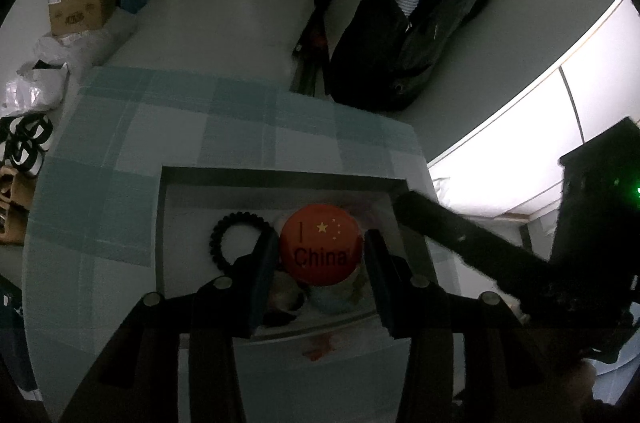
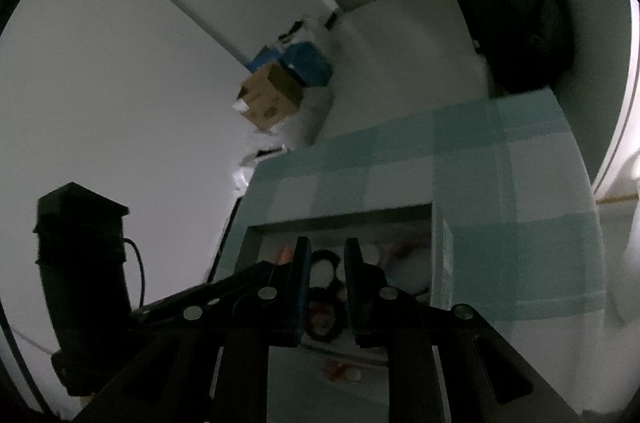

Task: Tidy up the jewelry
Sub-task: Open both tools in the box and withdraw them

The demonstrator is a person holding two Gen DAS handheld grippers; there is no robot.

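Note:
A white open box [image 1: 168,223] sits on a teal checked tablecloth [image 1: 120,159]. Inside lie a red round badge [image 1: 322,249] with stars and the word China, a black beaded bracelet [image 1: 224,237] to its left, and several small pale items below the badge. My left gripper [image 1: 322,263] hovers over the box, its fingers held on either side of the badge. My right gripper [image 2: 326,283] is partly open above the same box [image 2: 438,263], over a dark ring-shaped item [image 2: 322,263]. The right gripper's body [image 1: 460,243] reaches in over the box's right rim in the left wrist view.
A dark suitcase [image 1: 408,31] stands on the floor beyond the table. Cardboard and blue boxes [image 1: 84,3] and white bags sit at the far left. The left gripper's black body [image 2: 80,263] shows at the left of the right wrist view. A small red item [image 2: 340,371] lies near the box's front.

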